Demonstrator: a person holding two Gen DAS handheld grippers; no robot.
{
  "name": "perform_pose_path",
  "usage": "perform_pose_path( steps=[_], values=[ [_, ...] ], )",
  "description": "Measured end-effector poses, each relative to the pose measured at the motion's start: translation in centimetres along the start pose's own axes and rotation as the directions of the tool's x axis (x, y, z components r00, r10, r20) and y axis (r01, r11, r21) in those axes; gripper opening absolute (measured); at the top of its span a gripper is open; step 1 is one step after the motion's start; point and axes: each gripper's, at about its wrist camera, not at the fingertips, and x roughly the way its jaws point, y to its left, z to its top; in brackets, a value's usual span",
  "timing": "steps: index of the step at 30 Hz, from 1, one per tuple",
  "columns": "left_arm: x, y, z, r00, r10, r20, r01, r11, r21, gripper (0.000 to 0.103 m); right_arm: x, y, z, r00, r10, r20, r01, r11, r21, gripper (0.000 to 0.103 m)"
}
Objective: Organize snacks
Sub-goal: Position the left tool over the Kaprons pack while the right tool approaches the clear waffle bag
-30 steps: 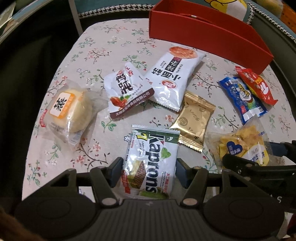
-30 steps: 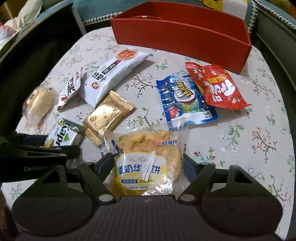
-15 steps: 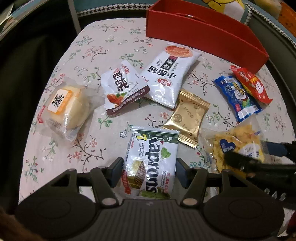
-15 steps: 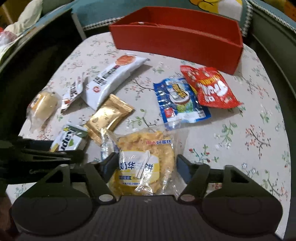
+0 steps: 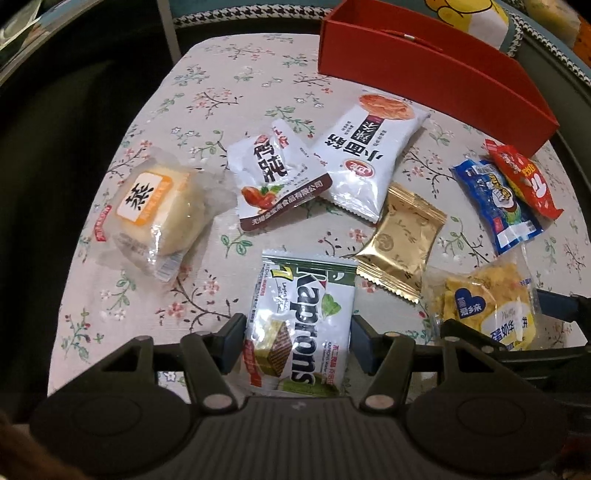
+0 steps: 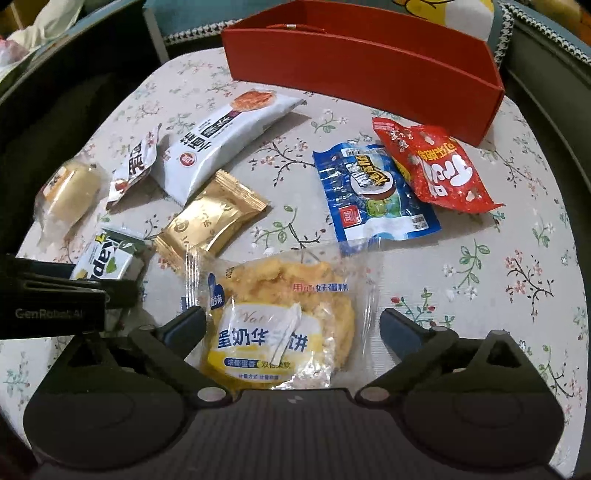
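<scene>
Left jaws [image 5: 297,339]: tilted steeply down, my pads clamped on the glossy Kaprons wafer packet [image 5: 301,325] on the floral tabletop [image 5: 155,295].
Right jaws [image 6: 293,330]: tilted down, just opened, standing clear around the crinkly clear-wrapped cake [image 6: 284,325].

A floral cloth covers the surface [image 5: 207,110], with a houndstooth-trimmed teal cushion [image 6: 192,31] at twelve o'clock and deep shadow toward nine o'clock.

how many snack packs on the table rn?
8: bun, small white pack, long white pack, gold pack, green wafer pack, waffle pack, blue pack, red pack. The red box's inside is hidden.
</scene>
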Motion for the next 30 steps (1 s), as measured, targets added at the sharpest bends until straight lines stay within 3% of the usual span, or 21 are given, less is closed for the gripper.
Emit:
perform_pose_path(
  steps=[3, 9, 16, 19, 21, 23, 26, 30],
  values=[
    [-0.2, -0.3, -0.2, 1.000, -0.018, -0.002, 0.018, 1.000, 0.013, 0.088, -0.7, -0.1, 0.0, 1.000, 0.021, 0.005, -0.021, 1.000, -0.007, 0.083],
    [-0.7, -0.9, -0.2, 0.999, -0.042, 0.004, 0.042, 0.999, 0.022, 0.088, -1.5, -0.7, -0.2, 0.998, 0.059, -0.005, -0.059, 0.998, 0.028, 0.077],
    [-1.2, -1.3, 0.0, 0.998, -0.057, 0.021, 0.056, 0.998, 0.035, 0.088, -2.9, -1.2, 0.2, 0.996, 0.089, 0.030, -0.090, 0.995, 0.039, 0.063],
    [-1.0, -1.5, 0.0, 0.998, -0.063, 0.015, 0.062, 0.997, 0.040, 0.088, -2.7, -1.6, 0.2, 0.994, 0.102, 0.025, -0.104, 0.993, 0.053, 0.064],
    [-0.9, -1.5, 0.0, 0.998, -0.058, 0.012, 0.058, 0.998, 0.040, 0.088, -2.5, -1.8, 0.2, 0.996, 0.088, 0.021, -0.089, 0.994, 0.069, 0.069],
    [-0.9, -1.3, 0.1, 0.998, -0.062, 0.012, 0.062, 0.998, 0.034, 0.088, -2.5, -1.8, 0.2, 0.999, 0.038, 0.027, -0.040, 0.998, 0.052, 0.082],
    [-0.9, -1.0, 0.1, 0.998, -0.064, 0.016, 0.064, 0.998, 0.029, 0.088, -3.0, -2.0, 0.4, 0.999, 0.005, 0.035, -0.006, 0.999, 0.037, 0.088],
    [-0.8, -0.8, 0.1, 0.998, -0.067, 0.012, 0.067, 0.998, 0.018, 0.088, -3.2, -2.1, 0.4, 0.998, 0.050, 0.038, -0.052, 0.998, 0.045, 0.092]
  ],
)
